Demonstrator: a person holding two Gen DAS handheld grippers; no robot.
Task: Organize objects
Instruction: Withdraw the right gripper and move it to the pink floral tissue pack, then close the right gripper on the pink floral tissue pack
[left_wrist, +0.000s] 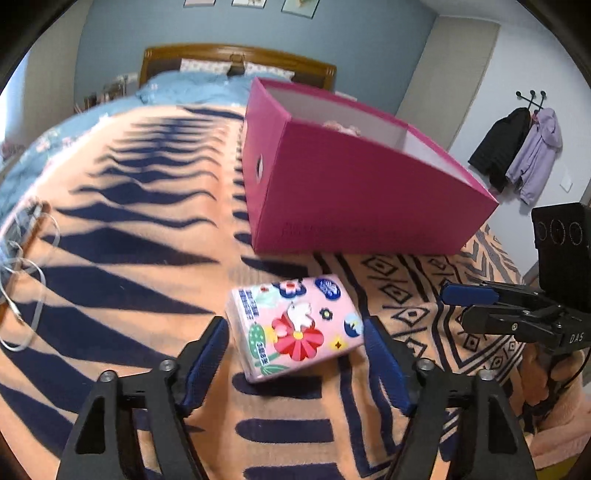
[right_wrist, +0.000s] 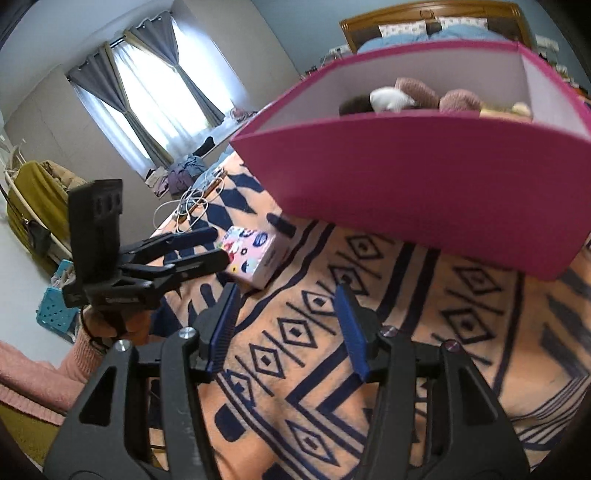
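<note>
A pink tissue pack (left_wrist: 295, 328) with flower prints lies on the orange and navy blanket (left_wrist: 122, 236), in front of a magenta box (left_wrist: 354, 192). My left gripper (left_wrist: 295, 332) is open, its fingers on either side of the pack, not closed on it. In the right wrist view the pack (right_wrist: 253, 256) sits just past the left gripper's fingertips (right_wrist: 218, 245). My right gripper (right_wrist: 286, 301) is open and empty above the blanket, before the magenta box (right_wrist: 424, 173). Plush toys (right_wrist: 417, 94) lie inside the box. The right gripper also shows in the left wrist view (left_wrist: 465, 302).
White cables (left_wrist: 22, 273) and a flat tray-like thing lie at the blanket's left edge. Blue bedding and a wooden headboard (left_wrist: 236, 59) are behind. Coats (left_wrist: 517, 155) hang on the right wall. A turquoise basket (right_wrist: 55, 310) stands on the floor.
</note>
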